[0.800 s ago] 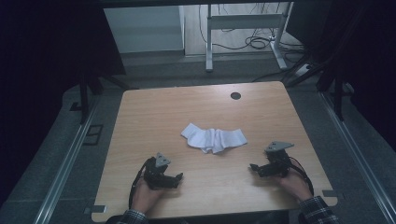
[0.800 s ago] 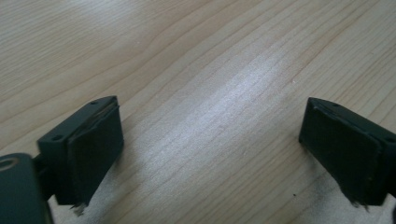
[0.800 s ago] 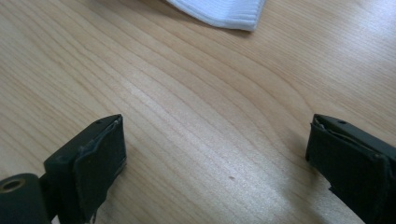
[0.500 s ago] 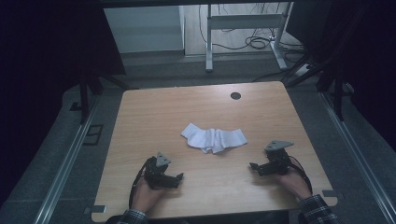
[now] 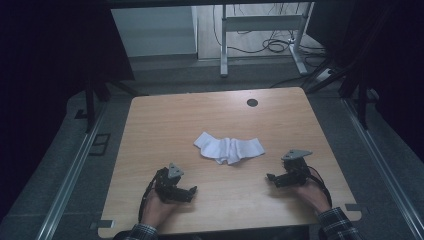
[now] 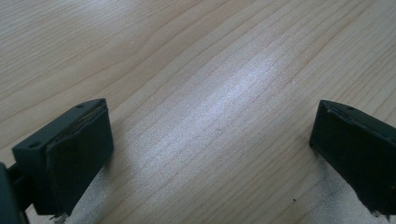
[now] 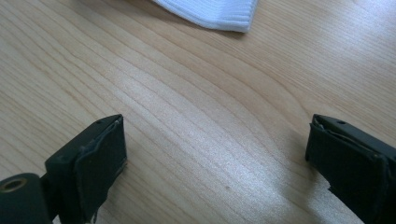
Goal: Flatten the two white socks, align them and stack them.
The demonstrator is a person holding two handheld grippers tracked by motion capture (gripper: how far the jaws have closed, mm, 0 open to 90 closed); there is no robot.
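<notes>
A crumpled white cloth [image 5: 229, 148] lies near the middle of the wooden table [image 5: 165, 120]. My left gripper [image 5: 191, 192] rests low at the front left, held in a hand, and stands open. Its two black jaws stand wide apart over bare wood [image 6: 210, 116]. My right gripper [image 5: 270, 177] sits at the front right, a short way from the cloth's right end, and is open too. In the right gripper view a ribbed corner of the cloth [image 7: 210, 13] lies ahead of the jaws, apart from them.
A round dark hole [image 5: 252, 102] sits near the table's far edge. Metal rails run along both sides of the table. Beyond the far edge stand a metal frame [image 5: 260, 30] and loose cables on the floor.
</notes>
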